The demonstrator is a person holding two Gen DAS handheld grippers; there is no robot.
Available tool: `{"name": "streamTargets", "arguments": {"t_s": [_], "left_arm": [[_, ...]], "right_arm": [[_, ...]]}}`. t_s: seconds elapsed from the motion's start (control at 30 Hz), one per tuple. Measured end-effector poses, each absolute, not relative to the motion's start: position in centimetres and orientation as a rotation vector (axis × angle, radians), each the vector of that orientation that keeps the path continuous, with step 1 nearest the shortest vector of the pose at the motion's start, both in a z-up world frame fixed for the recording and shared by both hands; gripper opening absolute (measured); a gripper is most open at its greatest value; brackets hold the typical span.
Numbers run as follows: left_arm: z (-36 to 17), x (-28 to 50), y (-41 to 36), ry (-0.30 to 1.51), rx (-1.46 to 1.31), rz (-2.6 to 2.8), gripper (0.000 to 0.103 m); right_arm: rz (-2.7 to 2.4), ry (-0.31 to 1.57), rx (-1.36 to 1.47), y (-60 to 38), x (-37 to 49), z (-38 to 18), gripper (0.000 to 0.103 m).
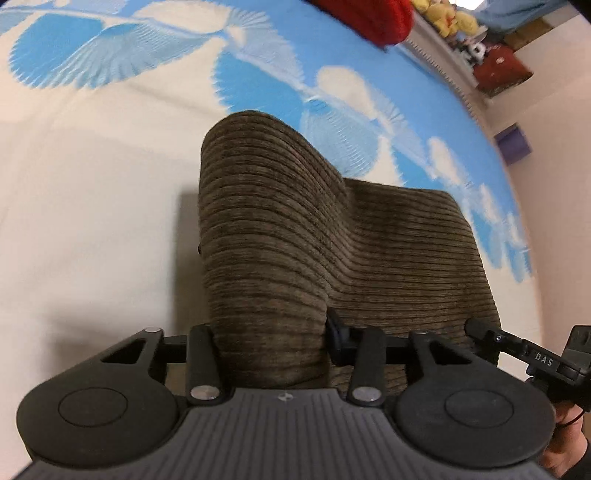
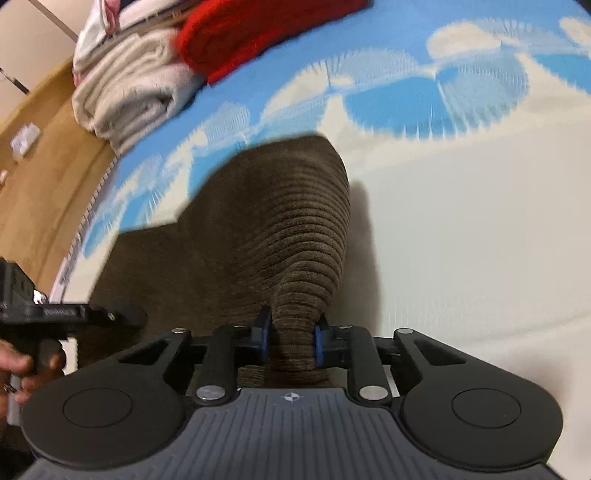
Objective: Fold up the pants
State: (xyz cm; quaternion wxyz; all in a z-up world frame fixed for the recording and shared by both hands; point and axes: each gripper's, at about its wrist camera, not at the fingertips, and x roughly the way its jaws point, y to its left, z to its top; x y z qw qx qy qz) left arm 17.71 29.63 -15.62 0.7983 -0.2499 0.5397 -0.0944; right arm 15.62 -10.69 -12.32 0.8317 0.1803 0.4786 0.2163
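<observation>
The brown corduroy pants (image 1: 295, 236) lie on a bed cover (image 1: 92, 184) printed in blue and cream, and both tongs have a bunch of the cloth. In the right wrist view the right gripper (image 2: 291, 341) pinches a gathered roll of corduroy tightly between its blue pads, and the cloth rises from there toward 12 o'clock as a lifted ridge. In the left wrist view the left gripper (image 1: 273, 339) has a wider band of the cloth between its fingers; the pad at 3 o'clock presses on it, and the one at 9 o'clock looks to touch it too, so I judge this a grip.

The pants already look doubled into a broad, short slab, so at least one fold seems made. The near edge is raised and not laid flat. What is left, I judge, is carrying this edge over toward the far end, setting it down and smoothing it. A red blanket (image 2: 258, 33) and a pale towel (image 2: 125, 96) lie at 11 o'clock, well apart.
</observation>
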Motion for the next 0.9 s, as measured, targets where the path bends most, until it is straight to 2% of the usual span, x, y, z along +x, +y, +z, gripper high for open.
{"name": "streamTargets", "arguments": {"t_s": [0.1,0.37,0.43,0.5,0.57,0.63,0.67,0.73,0.77,0.8,0.83,0.9], "left_arm": [[-14.7,20.2,26.2,1.129,-0.537,-0.235,0.039],[-13.6,26.8,15.4,1.032,-0.566,-0.351,0.040],[-13.9,27.8,13.3,1.020,-0.541,-0.369,0.048],[-14.2,28.3,12.1,1.028,-0.449,-0.263,0.067],[-14.0,28.4,11.8,1.011,-0.315,-0.115,0.066],[-12.7,27.8,12.3,0.961,-0.310,-0.127,0.059],[-12.0,27.4,12.3,0.935,-0.315,-0.163,0.050],[-10.5,26.3,11.5,0.875,-0.298,-0.306,0.044],[-10.3,25.9,10.8,0.865,-0.273,-0.376,0.036],[-10.6,25.4,9.8,0.874,-0.235,-0.449,0.029],[-11.3,25.1,8.7,0.910,-0.184,-0.492,0.027],[-14.5,24.7,6.6,1.029,-0.029,-0.484,0.017]], "right_arm": [[0.460,0.987,0.341,-12.6,17.7,-9.8,0.021],[0.354,0.926,0.242,-21.9,22.7,-6.8,0.021],[0.317,0.895,0.273,-24.7,23.3,-6.7,0.021],[0.270,0.858,0.285,-27.1,23.7,-7.2,0.023],[0.164,0.858,0.184,-27.9,24.2,-8.4,0.035],[0.037,0.852,0.027,-28.0,24.3,-9.1,0.036],[0.039,0.826,0.011,-28.2,23.9,-8.7,0.036],[0.118,0.771,0.030,-28.3,22.9,-7.8,0.036],[0.168,0.765,0.021,-28.2,22.5,-7.8,0.036],[0.232,0.785,0.006,-27.9,22.1,-8.2,0.037],[0.282,0.823,-0.005,-27.7,21.9,-8.9,0.037],[0.362,0.955,-0.025,-26.8,22.2,-11.2,0.037]]}}
